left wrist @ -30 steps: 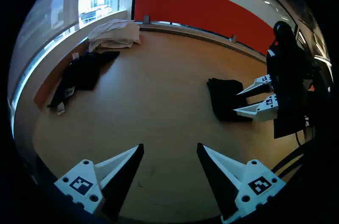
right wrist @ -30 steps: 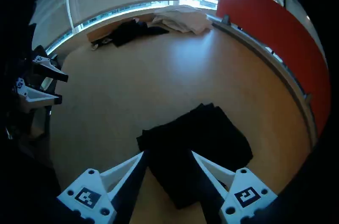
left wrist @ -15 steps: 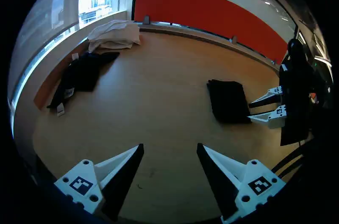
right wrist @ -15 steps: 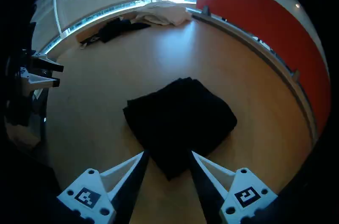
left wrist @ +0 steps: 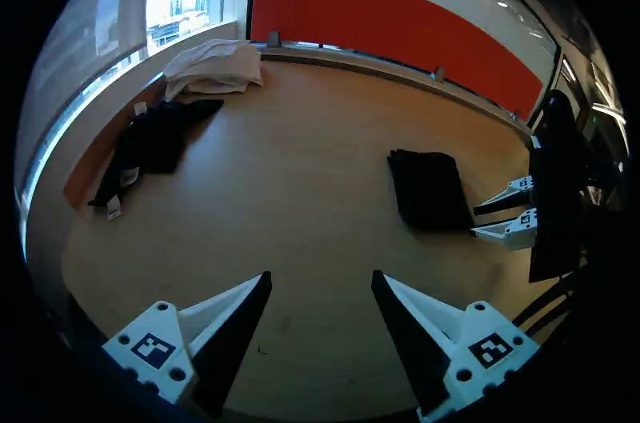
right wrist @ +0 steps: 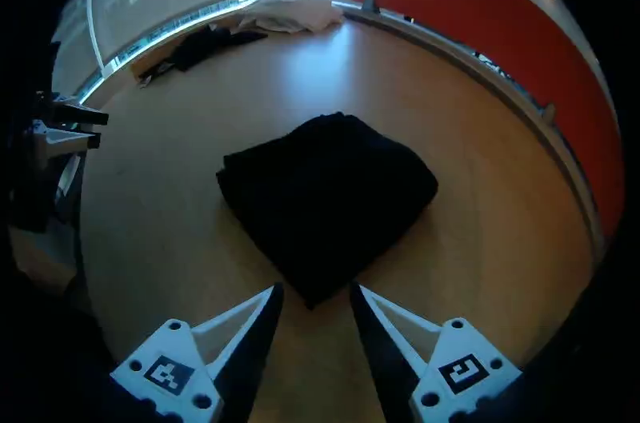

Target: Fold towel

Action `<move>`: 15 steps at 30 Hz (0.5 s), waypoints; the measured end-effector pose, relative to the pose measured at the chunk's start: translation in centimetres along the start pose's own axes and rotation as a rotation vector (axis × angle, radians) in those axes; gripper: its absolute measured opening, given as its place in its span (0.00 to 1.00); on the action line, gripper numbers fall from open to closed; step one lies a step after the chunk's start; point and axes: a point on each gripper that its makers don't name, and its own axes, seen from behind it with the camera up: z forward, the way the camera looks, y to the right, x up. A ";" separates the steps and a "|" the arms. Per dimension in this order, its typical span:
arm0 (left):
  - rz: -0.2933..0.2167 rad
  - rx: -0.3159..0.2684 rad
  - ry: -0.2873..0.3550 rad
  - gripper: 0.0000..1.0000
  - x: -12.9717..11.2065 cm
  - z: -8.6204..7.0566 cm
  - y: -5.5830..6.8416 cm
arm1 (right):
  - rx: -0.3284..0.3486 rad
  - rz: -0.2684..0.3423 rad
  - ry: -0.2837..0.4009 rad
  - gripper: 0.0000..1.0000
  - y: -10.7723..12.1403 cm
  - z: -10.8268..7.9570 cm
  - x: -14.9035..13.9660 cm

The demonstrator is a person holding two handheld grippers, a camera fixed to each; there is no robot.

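Right gripper view: towel (right wrist: 328, 199) corner between parted fingers (right wrist: 254, 333).

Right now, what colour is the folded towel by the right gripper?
The folded towel is plain black; right gripper view shows it best.

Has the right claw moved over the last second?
Yes. The right claw has pulled back off the folded black towel, which has stayed put on the table.

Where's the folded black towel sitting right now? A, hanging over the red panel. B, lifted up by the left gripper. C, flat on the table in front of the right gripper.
C: the towel lies flat on the wooden table, its near corner by the open right gripper.
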 end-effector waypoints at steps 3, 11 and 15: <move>0.000 -0.001 0.000 0.93 -0.1 0.0 0.1 | 0.001 -0.001 -0.008 0.54 0.0 0.2 -0.5; -0.003 -0.001 -0.001 0.93 -0.2 0.0 0.1 | 0.006 -0.007 -0.015 0.32 0.1 0.5 -1.0; -0.002 -0.001 0.000 0.93 -0.2 0.0 0.2 | 0.006 -0.012 -0.016 0.28 0.1 0.6 -1.1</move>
